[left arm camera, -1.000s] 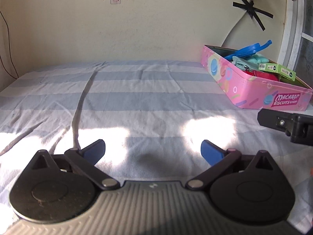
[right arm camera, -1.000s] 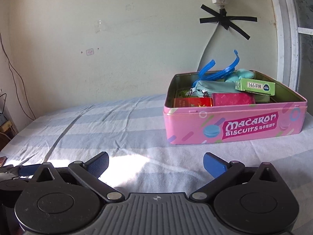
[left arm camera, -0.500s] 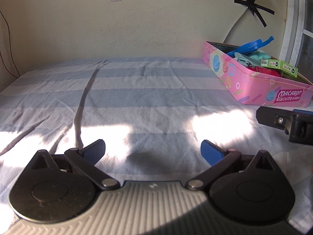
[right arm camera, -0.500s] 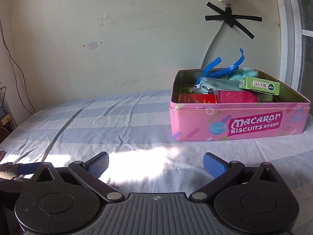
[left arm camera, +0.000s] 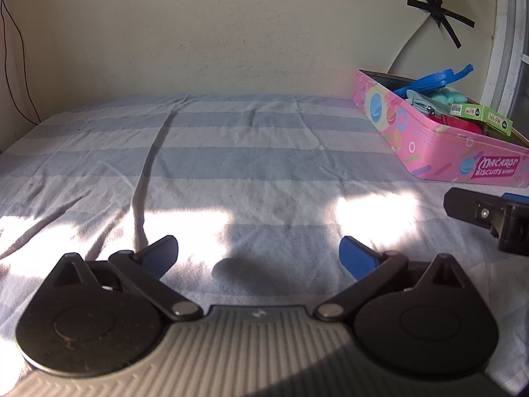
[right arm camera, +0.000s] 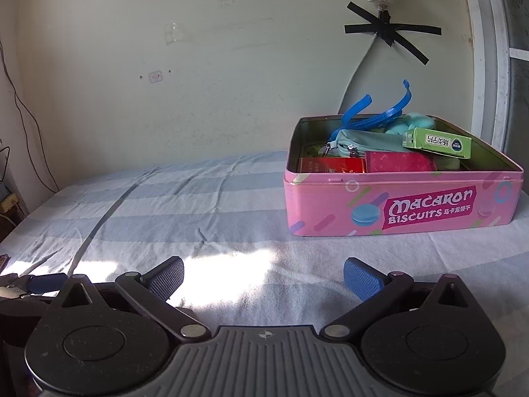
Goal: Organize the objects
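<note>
Both the left claw (left arm camera: 258,254) and right claw (right arm camera: 263,276) hang released and empty above the striped sheet (left arm camera: 251,152), likely because the tin (right arm camera: 400,203) already holds everything.

Each gripper is matte black: two round discs flank a ribbed grey centre plate (right arm camera: 264,357) stamped with a small emblem. From silver pivot pins beside that plate, slim black linkages run to blue textured pads (right arm camera: 362,278) (grid-patterned, rectangular).
</note>
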A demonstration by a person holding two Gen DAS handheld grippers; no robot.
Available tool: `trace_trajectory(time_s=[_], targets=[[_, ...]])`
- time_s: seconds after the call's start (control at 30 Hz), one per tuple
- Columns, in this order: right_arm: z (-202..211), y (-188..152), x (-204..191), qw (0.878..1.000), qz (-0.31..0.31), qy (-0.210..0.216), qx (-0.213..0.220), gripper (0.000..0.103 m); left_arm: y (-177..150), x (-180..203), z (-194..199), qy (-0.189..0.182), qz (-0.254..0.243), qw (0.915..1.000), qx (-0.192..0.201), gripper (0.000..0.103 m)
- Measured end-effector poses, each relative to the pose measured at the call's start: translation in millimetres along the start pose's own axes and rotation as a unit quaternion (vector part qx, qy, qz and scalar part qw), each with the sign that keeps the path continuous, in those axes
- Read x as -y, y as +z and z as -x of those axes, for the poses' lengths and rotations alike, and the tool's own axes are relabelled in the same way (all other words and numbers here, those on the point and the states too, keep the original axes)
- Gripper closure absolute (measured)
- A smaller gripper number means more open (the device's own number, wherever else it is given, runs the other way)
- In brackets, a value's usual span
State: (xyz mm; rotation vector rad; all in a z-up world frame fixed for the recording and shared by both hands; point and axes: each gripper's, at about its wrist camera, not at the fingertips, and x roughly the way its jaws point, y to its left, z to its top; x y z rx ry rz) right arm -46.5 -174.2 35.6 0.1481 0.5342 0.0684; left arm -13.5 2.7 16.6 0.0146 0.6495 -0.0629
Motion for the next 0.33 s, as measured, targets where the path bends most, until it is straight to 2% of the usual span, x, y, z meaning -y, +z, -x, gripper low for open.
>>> trace_trajectory(time_s=[0.33], targets=[[-1.1,-1.0,-1.1,1.0,0.004,-0.006,0.002,0.006,2.8,0.4,1.2,-0.014,0.003,0.9999,0.007,0.0]])
